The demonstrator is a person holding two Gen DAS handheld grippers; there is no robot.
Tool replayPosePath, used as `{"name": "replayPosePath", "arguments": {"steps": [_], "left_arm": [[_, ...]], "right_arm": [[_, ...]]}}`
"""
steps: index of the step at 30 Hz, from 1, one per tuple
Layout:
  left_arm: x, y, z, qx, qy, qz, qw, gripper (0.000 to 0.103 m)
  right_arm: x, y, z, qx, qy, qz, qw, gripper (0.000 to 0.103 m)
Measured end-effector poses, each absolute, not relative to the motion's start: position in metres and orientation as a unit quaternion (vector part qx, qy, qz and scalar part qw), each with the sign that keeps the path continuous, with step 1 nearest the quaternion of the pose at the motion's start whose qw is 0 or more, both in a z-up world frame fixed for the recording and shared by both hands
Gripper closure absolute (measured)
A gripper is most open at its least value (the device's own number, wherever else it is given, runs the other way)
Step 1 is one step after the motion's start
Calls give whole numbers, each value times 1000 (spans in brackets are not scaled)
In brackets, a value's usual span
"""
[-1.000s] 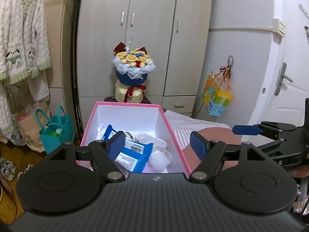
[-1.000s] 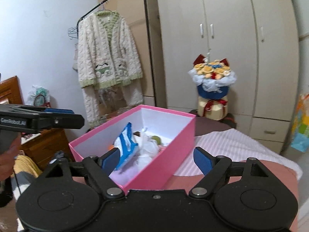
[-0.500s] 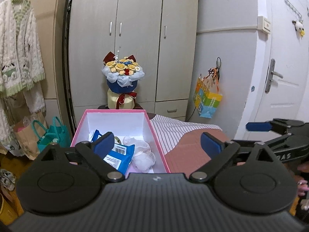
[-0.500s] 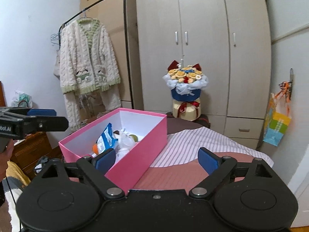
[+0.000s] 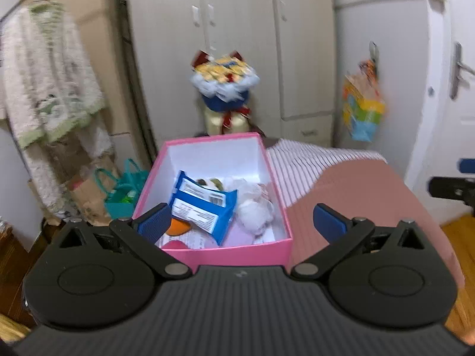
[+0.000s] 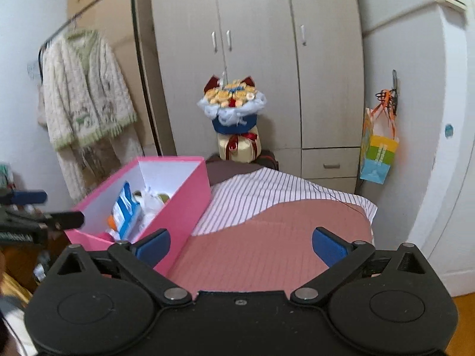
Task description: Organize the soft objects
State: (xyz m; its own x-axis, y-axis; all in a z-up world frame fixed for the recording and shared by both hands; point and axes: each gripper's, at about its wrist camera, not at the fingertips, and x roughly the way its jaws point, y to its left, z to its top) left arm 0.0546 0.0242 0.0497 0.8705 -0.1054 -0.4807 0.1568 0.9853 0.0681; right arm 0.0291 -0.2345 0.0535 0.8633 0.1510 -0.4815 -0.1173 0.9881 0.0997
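A pink box (image 5: 237, 253) with a white inside stands on the bed. It holds a blue wipes packet (image 5: 204, 206), a white fluffy item (image 5: 252, 210), an orange item (image 5: 178, 227) and other soft things. My left gripper (image 5: 242, 222) is open and empty, above the box's near edge. In the right wrist view the box (image 6: 181, 207) is at the left, and my right gripper (image 6: 242, 244) is open and empty over the pink bedcover (image 6: 267, 237). The left gripper (image 6: 38, 207) shows at the far left there.
A striped sheet (image 6: 267, 190) lies on the bed right of the box. A flower bouquet (image 6: 233, 118) stands before the wardrobe (image 6: 258, 44). A knit cardigan (image 6: 86, 98) hangs at left. A colourful bag (image 6: 377, 154) hangs by the door. Bags (image 5: 118, 198) sit on the floor.
Both grippers have pulled back and risen, so the box looks farther and more of its inside shows. The left view has swung left. Both jaws stay open.
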Motion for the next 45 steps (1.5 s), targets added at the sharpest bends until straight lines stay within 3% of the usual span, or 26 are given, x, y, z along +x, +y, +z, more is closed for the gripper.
{"name": "replayPosePath", "arguments": {"steps": [8,45], "left_arm": [[40,19,42,19,225,-47,973,0],[-1,4,12,39,201,-30,978,0]], "right_arm": [[0,-233,49,16,193,31,981,0],[-43,-220,33,-18,215,-32,976,0]]}}
